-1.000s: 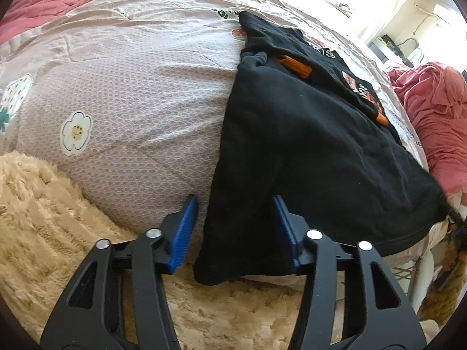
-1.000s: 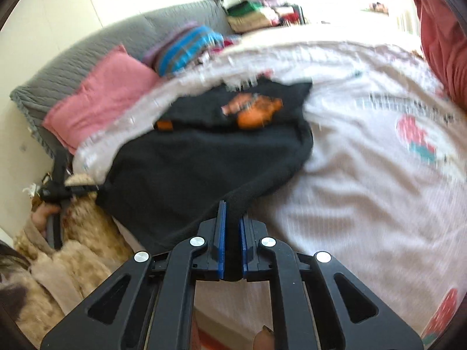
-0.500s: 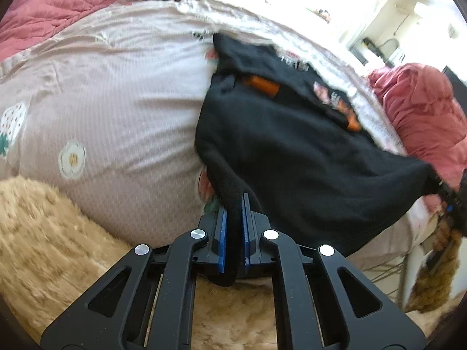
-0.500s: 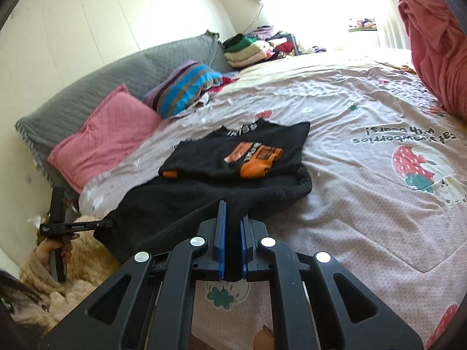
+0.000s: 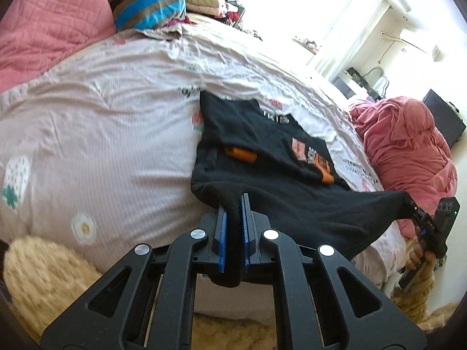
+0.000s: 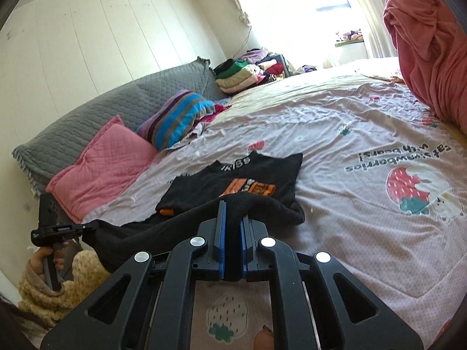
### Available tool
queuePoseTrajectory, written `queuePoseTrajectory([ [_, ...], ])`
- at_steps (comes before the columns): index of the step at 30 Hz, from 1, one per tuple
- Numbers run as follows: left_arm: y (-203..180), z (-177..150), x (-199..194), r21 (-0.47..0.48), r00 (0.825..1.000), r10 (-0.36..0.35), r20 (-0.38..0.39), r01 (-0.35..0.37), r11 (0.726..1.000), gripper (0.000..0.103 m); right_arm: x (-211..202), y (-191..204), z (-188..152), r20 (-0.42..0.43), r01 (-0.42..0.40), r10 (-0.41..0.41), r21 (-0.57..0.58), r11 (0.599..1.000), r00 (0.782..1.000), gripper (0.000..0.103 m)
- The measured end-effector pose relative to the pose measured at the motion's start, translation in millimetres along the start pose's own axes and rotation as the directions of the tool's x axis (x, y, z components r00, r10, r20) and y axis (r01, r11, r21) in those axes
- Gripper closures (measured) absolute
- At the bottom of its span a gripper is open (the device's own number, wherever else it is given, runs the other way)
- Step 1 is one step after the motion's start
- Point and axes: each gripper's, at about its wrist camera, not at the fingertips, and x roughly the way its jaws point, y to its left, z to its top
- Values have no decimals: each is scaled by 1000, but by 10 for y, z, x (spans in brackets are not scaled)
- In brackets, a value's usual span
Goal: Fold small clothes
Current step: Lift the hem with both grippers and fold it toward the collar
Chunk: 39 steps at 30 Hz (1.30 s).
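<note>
The left gripper (image 5: 232, 234), apart a second ago, now clamps the black printed cotton top's (image 5: 294, 207) near hem; the right gripper (image 6: 230, 250) grips its other corner, both lifted, starting the fold.

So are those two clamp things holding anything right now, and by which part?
Yes, both hold the black garment. The left gripper pinches one corner of its near edge and the right gripper the other, with the edge raised off the bedspread between them.
</note>
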Motion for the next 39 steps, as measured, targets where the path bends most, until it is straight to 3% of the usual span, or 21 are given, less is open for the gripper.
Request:
queuePoseTrajectory([
  [21, -83, 721, 88, -12, 995, 14, 94, -13, 1000, 100, 205, -41, 464, 125, 13, -16, 28, 1000, 992, 96],
  [39, -143, 1234, 500, 0, 991, 79, 111, -80, 997, 100, 734, -164, 831, 116, 88, -86, -12, 996, 990, 96],
])
